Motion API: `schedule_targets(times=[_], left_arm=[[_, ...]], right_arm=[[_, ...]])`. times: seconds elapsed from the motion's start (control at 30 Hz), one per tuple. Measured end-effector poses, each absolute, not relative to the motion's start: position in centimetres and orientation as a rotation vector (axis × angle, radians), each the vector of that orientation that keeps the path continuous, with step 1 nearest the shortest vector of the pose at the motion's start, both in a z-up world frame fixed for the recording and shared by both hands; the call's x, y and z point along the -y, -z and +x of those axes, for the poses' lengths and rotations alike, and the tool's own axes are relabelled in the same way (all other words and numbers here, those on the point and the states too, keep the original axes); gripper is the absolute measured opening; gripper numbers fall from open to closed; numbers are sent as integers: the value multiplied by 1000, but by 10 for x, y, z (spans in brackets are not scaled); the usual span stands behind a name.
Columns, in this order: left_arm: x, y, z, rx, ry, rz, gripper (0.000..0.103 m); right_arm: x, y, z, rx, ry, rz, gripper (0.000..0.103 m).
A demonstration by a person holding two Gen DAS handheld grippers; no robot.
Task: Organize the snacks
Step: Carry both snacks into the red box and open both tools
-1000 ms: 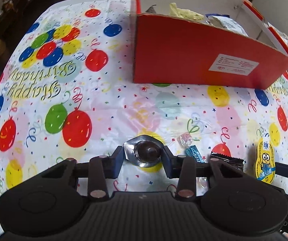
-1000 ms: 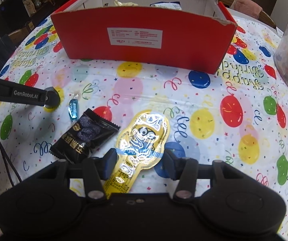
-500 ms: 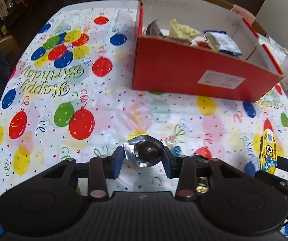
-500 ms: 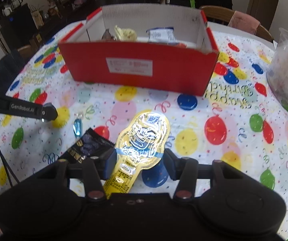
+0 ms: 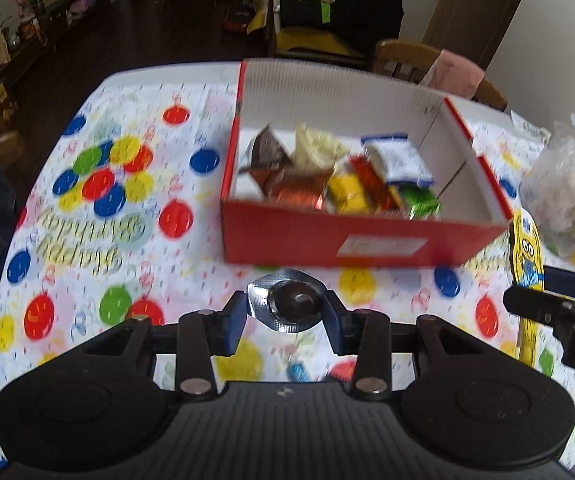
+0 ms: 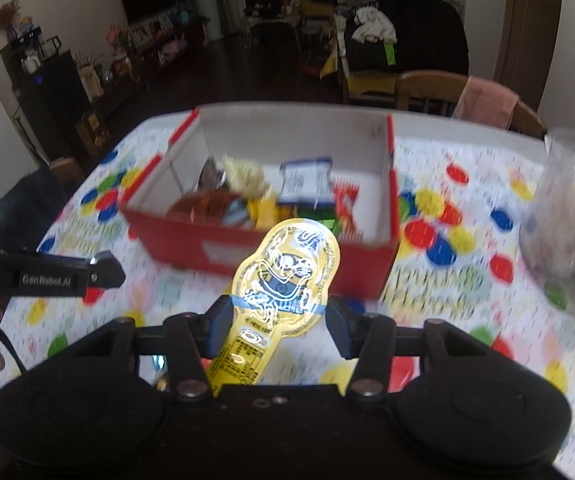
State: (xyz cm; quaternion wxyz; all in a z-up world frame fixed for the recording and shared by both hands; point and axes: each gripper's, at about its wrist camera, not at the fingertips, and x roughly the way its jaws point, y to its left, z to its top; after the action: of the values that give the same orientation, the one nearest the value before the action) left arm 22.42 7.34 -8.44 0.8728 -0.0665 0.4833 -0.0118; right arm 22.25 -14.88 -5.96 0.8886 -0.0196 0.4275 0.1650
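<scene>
The lettering I can read is "GenRobot.AI", white on the black side of my left gripper as it shows at the left of the right wrist view. The tablecloth carries "Happy Birthday" in gold script among red, blue, green and yellow balloons. A white label on the red box is too blurred to read.

My left gripper pinches a foil-wrapped snack between its blue pads: a crinkled silver wrapper with a dark round centre, held clear above the cloth, just near of the box's front wall. My right gripper is clamped on a yellow cartoon-character packet, glossy and paddle-shaped, its wide end pointing toward the box and its narrow tail running back under the gripper body.

The box is open-topped with white inner walls; mixed wrappers fill its near-left and middle, while its right end shows bare floor. A clear plastic bag stands on the table to the right, apart from the box. A small blue wrapped sweet lies on the cloth below the left gripper.
</scene>
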Motion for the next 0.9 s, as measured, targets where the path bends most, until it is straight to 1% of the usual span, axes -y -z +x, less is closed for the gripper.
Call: schedule_targets(times=[0.23,0.4,0.67,0.9], left_arm=[[-67,60,259,-935,19,-107,40],[-65,53,290,-912,3,-84,40],[-70,64,341,-954,3,-70,40],[-68,85,375,-1022,2,-26,40]], right_arm=[[152,42,259,-848,-352,-49,49],[149,34,289,-830,-356,-76,49],[136,43,342,-881,-383,-53,49],[114,71,375,-945,-383,-107,49]])
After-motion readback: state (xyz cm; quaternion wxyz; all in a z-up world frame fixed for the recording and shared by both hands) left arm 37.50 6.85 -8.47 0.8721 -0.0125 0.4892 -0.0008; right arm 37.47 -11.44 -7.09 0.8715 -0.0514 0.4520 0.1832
